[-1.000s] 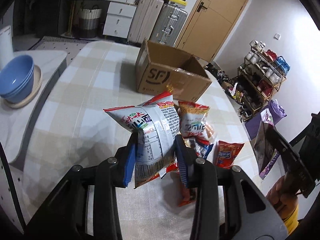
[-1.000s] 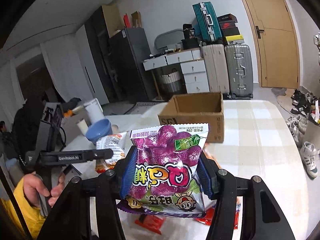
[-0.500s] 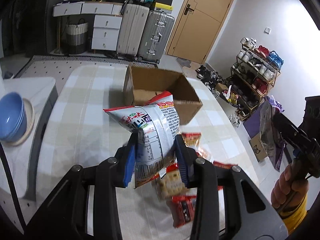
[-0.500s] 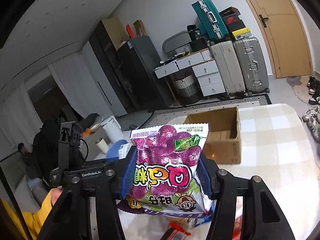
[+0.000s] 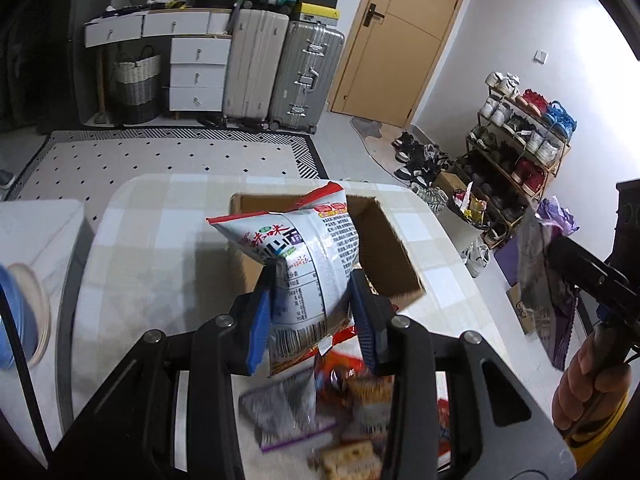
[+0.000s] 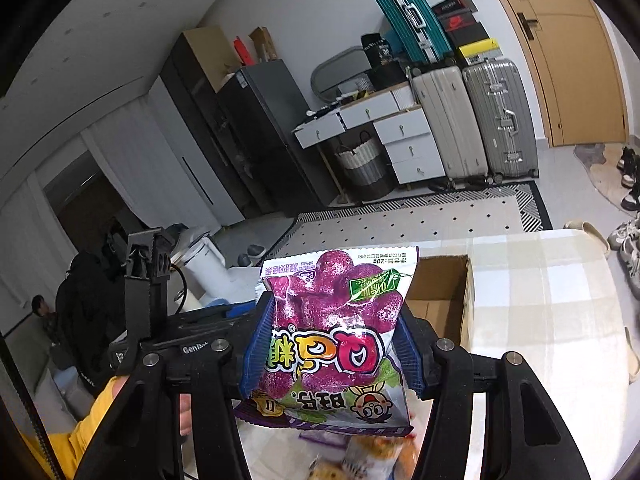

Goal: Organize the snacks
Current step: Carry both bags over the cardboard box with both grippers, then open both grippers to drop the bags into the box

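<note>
Setting: lived-in home, entrance and living area. Evidence: tan wooden door [image 5: 394, 40]; open metal shoe rack crowded with sneakers [image 5: 520, 136]; upright silver and beige hard-shell suitcases [image 5: 280, 68]; white chest of drawers [image 5: 196, 68]; woven laundry basket [image 5: 138, 80]; black-and-white patterned rug [image 5: 160, 160]; tall dark refrigerator [image 6: 260, 140]; desk under beige-checked cloth [image 5: 160, 248].

Cardboard box [image 5: 394, 256] stood open on the table [image 5: 160, 248], toward its far end; loose snack packets [image 5: 288, 412] lay on the table nearer the cameras, a noodle packet [image 5: 304, 260] was held above them in front of the box, and a candy bag [image 6: 332, 332] was held to the box's left in the right wrist view. Behind the table lay a rug [image 5: 160, 156], and behind the rug stood a basket [image 5: 138, 84], drawers [image 5: 198, 68] and two suitcases [image 5: 280, 68], left to right. A door [image 5: 400, 40] was right of the suitcases, with a shoe rack [image 5: 520, 140] further right along the wall.
</note>
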{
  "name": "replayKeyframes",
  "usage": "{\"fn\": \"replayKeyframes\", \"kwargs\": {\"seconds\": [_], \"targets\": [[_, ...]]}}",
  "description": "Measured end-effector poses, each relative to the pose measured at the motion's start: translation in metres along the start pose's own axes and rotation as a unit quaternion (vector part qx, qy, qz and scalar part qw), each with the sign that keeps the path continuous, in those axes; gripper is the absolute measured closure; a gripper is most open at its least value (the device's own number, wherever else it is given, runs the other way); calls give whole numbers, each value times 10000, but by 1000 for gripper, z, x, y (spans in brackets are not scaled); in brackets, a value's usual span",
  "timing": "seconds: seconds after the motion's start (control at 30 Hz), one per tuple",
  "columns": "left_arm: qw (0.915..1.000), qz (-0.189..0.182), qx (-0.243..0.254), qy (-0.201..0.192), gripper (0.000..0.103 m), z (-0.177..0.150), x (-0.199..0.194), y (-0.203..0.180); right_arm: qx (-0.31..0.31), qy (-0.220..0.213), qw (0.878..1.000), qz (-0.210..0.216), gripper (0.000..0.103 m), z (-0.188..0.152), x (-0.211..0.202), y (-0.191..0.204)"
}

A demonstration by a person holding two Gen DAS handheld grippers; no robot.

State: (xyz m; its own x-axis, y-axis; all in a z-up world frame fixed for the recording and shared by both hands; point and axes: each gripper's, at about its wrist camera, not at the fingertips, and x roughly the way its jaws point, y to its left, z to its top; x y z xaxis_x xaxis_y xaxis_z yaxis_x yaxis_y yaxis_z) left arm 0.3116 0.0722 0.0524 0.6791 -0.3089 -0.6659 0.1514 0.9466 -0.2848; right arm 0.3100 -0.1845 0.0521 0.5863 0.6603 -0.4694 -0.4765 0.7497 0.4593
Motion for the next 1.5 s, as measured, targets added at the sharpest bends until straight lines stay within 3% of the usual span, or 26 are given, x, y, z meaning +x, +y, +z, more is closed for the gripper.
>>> {"fn": "replayKeyframes", "kwargs": {"seconds": [0.1,0.3,0.6,1.2,1.5], "targets": [[9999,-73,-6,156,69,24,34,-1,65,147,9998,-71,47,11,20,-12],[9992,245,246,217,69,55,98,-9,117,482,9982,-325,47,25,65,-35],[9973,375,414,486,69,53,167,-22,135,1020,9924,-677,47,25,121,-67],[9945,505,466,786,68,30,226,-24,105,1377,9858,-956,47,19,169,-86],[9940,538,495,815,68,19,227,-29,72,1440,9834,-1099,46,13,182,-84]]}}
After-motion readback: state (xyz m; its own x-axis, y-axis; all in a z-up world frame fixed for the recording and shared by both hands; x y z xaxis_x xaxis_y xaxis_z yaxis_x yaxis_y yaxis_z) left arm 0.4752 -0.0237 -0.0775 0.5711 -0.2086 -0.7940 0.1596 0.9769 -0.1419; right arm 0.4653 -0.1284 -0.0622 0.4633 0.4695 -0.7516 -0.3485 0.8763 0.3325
